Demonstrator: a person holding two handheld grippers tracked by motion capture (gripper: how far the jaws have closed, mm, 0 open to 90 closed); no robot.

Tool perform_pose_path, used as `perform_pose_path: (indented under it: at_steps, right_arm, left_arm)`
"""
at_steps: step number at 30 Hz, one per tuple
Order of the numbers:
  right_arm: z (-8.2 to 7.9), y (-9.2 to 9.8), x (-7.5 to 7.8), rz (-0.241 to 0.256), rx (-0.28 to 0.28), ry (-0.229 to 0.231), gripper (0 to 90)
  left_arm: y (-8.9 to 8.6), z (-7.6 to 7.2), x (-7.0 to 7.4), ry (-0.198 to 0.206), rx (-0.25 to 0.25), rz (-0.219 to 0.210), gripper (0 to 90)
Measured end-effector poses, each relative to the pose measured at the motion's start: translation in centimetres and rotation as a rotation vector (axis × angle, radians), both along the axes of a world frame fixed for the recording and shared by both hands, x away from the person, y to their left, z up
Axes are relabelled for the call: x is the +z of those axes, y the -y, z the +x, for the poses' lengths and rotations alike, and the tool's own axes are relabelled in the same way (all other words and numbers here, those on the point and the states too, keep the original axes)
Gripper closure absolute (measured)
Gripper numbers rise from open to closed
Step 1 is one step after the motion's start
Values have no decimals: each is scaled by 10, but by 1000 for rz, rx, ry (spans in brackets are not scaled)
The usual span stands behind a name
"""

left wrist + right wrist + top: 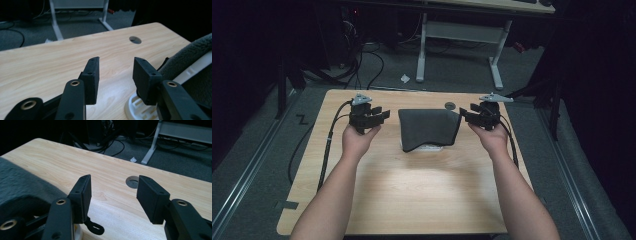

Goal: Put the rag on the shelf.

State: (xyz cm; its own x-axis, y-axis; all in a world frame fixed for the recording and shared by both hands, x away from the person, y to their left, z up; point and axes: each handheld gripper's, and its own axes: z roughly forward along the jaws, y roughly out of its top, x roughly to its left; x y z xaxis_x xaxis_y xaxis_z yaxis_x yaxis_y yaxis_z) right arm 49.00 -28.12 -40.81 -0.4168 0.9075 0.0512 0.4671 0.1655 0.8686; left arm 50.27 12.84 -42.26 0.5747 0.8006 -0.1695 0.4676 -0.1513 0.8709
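Your left claw (pixel 379 116) and right claw (pixel 465 115) both gape empty, flanking the dark fleece cloth (pixel 429 127) mid-tabletop (pixel 412 190) (it drapes over a white plastic piece (pixel 428 148)), each just beside it.

Overhead plus two close table (pixel 412 200) views

Both forearms reach forward; left claw (pixel 384 115) and right claw (pixel 463 115) gape, facing inward
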Motion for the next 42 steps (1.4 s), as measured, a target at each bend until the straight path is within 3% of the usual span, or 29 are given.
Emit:
perform_pose_path:
  at_steps: [4,11,13,14,21,27,31,33,35,37,38,39,41,42]
  right_arm:
    - [-13,2,5,-17,-2,30,453]
    - [-40,4,13,-57,12,51,442]
    - [-51,4,12,-50,19,76,446]
    - [-56,3,13,-56,22,62,440]
    - [-94,-12,1,-101,71,87,419]
    - [-122,-35,-24,-120,129,74,392]
    - [-138,-58,-50,-154,166,39,373]
    - [-147,-70,-64,-145,175,10,353]
    - [-155,-82,-77,-147,181,-23,333]
    - [-166,-93,-89,-131,191,-52,331]
    - [-172,-98,-95,-115,194,-63,339]
    - [-177,-103,-101,-108,199,-69,339]
    - [-184,-115,-107,-167,239,-70,334]
    - [-186,-119,-108,-185,248,-64,344]
  left_arm:
    - [-7,-13,5,33,-1,-15,565]
    - [-17,-40,6,51,-6,-24,544]
    - [-19,-49,3,52,-18,-29,538]
    - [-19,-53,0,47,-27,-31,536]
    - [-12,-86,-20,38,-65,-5,506]
    - [-2,-114,-49,-12,-123,12,494]
    - [12,-132,-73,-66,-186,46,496]
    - [20,-143,-83,-81,-211,85,491]
    - [28,-157,-92,-108,-257,91,480]
    - [34,-176,-101,-106,-275,46,474]
    - [39,-183,-105,-112,-277,49,482]
    - [46,-187,-106,-121,-301,88,480]
    - [54,-190,-106,-72,-309,163,454]
    - [53,-188,-105,-73,-304,159,456]
